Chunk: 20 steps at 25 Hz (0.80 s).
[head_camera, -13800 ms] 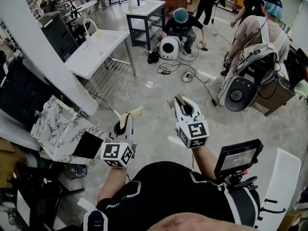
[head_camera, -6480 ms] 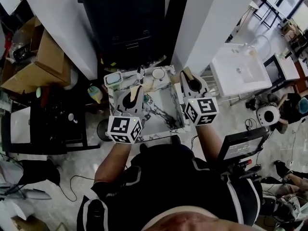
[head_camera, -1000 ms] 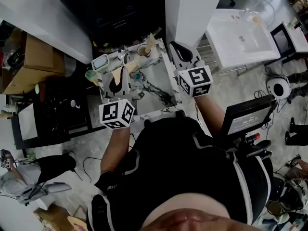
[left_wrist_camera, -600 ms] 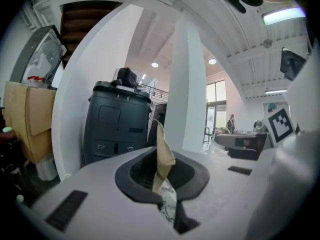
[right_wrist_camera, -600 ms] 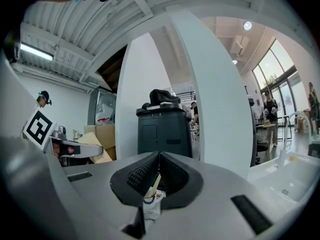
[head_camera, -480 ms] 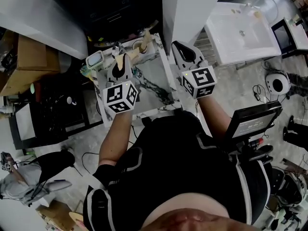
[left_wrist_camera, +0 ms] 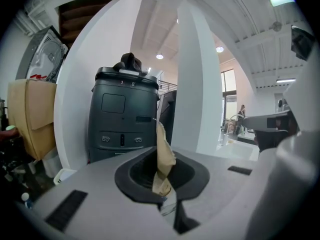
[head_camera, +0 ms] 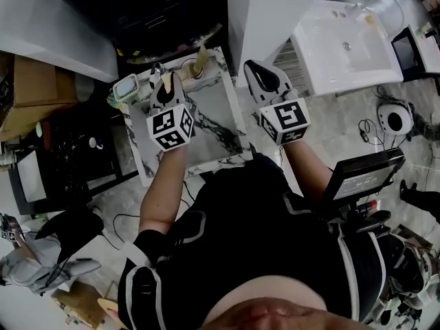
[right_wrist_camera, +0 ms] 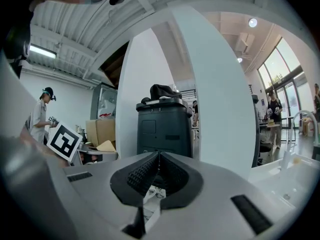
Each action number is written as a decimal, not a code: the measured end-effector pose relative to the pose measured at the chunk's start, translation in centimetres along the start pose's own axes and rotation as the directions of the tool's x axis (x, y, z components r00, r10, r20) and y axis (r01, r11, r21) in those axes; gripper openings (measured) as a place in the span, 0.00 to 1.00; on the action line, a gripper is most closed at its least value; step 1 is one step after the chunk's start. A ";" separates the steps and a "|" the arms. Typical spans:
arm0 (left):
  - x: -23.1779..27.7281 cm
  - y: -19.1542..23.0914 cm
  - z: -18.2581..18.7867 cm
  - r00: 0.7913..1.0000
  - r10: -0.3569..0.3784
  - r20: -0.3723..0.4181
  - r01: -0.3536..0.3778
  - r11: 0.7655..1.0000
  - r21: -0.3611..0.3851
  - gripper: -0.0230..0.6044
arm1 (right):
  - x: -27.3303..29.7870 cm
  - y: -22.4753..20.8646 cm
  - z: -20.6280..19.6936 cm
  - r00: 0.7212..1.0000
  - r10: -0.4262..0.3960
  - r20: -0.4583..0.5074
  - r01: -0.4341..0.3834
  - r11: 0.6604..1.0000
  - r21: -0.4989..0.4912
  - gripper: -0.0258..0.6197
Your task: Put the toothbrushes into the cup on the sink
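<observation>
The head view shows a small marble sink counter [head_camera: 213,112] in front of me. A pale round cup [head_camera: 188,66] stands at its back edge, with a tan piece [head_camera: 201,58] sticking up beside it. No toothbrush can be made out. My left gripper [head_camera: 165,80] hangs over the back left of the counter, pointing at its rear, jaws shut on nothing. My right gripper [head_camera: 253,67] is off the counter's right back corner, also shut and empty. Both gripper views look over the counter: the left gripper [left_wrist_camera: 162,151] and right gripper [right_wrist_camera: 159,156] face a dark grey bin [left_wrist_camera: 124,116].
A teal-and-white dish [head_camera: 126,88] sits at the counter's back left corner. A white pillar [head_camera: 268,12] and a black cabinet [head_camera: 165,12] stand behind it. A white washbasin [head_camera: 347,36] is to the right, a cardboard box [head_camera: 27,81] to the left, a screen [head_camera: 361,177] near my right arm.
My left gripper has moved forward from the counter's front left edge to over its back left part. The right gripper has stayed near the right back corner.
</observation>
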<state>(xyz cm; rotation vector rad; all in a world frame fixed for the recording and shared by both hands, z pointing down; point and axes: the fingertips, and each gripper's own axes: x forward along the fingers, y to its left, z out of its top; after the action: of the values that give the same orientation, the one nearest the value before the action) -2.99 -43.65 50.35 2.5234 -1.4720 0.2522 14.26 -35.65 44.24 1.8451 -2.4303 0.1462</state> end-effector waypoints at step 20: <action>3.7 0.3 -5.8 0.994 0.074 -0.084 -0.074 0.997 0.011 0.08 | 0.0 -1.5 -3.3 0.998 0.040 -0.042 -0.040 0.999 0.017 0.08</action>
<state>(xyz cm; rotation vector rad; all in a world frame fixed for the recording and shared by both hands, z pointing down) -1.71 -45.34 56.87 2.4351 -1.5362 0.3726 15.75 -35.63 47.57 1.7821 -2.4460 0.2059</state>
